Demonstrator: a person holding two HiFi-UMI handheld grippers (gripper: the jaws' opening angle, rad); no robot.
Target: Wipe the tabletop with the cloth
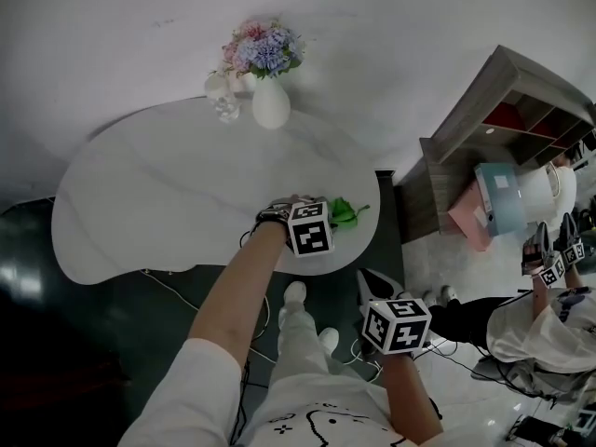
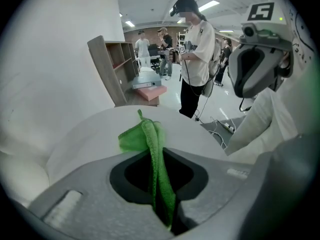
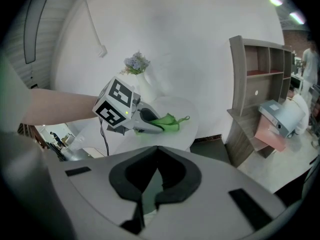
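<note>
There is 1 green cloth (image 2: 150,139), pinched in a fold between the closed jaws of the left gripper (image 1: 328,216), its loose end spread over the right edge of the 1 round white table (image 1: 168,203). The right gripper (image 3: 157,151) (the second of 2) hangs off the table, over the floor, its jaws drawn together on nothing. At the table's far side stands 1 white vase (image 1: 270,105) of flowers.

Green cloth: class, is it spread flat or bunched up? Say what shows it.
Bunched. The green cloth stands in upright folds, pinched between the shut jaws of the left gripper, not spread over the table.
</note>
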